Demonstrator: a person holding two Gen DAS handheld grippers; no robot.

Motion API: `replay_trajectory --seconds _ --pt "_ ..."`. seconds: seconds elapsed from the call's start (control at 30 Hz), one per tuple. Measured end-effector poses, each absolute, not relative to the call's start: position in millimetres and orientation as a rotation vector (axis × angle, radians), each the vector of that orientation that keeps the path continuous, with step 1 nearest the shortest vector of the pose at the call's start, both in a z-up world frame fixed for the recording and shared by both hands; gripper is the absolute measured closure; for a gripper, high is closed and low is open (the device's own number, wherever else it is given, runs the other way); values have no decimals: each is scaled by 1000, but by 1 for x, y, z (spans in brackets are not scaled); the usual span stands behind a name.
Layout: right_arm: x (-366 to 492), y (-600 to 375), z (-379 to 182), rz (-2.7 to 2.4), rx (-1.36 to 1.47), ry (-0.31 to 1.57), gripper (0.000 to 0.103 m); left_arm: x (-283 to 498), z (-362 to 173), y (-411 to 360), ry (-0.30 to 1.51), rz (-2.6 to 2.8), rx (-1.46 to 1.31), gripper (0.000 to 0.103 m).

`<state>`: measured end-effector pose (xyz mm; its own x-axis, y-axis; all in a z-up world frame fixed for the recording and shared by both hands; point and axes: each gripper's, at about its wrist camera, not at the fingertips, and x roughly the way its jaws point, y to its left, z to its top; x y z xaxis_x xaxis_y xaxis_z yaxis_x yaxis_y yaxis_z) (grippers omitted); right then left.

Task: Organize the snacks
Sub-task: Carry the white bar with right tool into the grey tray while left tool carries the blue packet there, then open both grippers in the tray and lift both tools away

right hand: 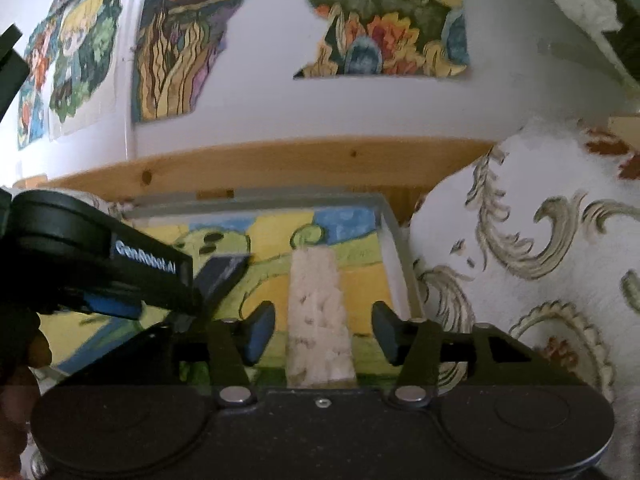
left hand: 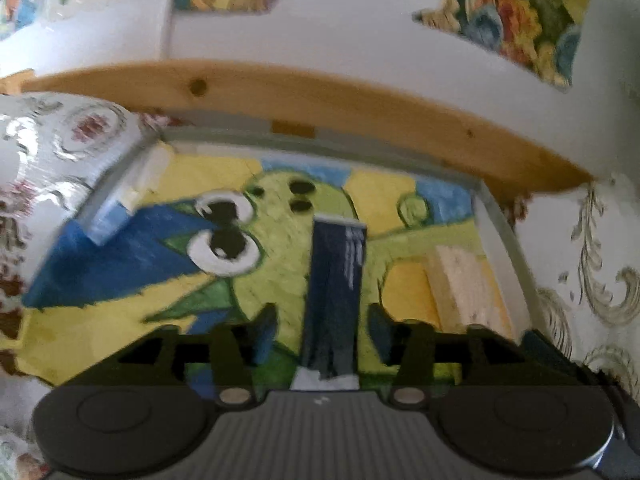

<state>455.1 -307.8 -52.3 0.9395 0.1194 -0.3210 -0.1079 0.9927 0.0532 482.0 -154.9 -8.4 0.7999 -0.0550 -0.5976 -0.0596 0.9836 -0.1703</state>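
A grey-rimmed tray with a painted green cartoon on its floor fills both views. My left gripper is open, and a dark blue snack bar lies lengthwise between its fingers with small gaps on both sides. A cream, crumbly snack bar lies at the tray's right side. In the right wrist view my right gripper is open astride that cream bar without touching it. To its left the left gripper's body reaches in, with the dark blue bar at its tip. The tray's right rim is close by.
A white and blue packet sits in the tray's left corner. White cloth with scroll patterns bulges along the tray's right side, and a similar cloth lies on the left. A wooden rail and a white wall with colourful pictures stand behind.
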Motion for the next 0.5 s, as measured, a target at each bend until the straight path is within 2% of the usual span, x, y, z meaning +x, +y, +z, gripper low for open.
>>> replay_trajectory --seconds 0.03,0.1,0.17,0.37,0.5 --pt "452 -308 -48 115 37 315 40 478 -3 -153 625 15 -191 37" --pt "445 -308 -39 108 37 290 29 472 6 -147 593 31 -210 29" --pt "437 -308 -29 104 37 262 23 465 16 -141 562 48 -232 13" --pt "408 -307 4 101 53 212 13 432 47 -125 466 82 -253 1" --pt "382 -306 31 104 62 168 5 402 66 -119 401 78 -214 1"
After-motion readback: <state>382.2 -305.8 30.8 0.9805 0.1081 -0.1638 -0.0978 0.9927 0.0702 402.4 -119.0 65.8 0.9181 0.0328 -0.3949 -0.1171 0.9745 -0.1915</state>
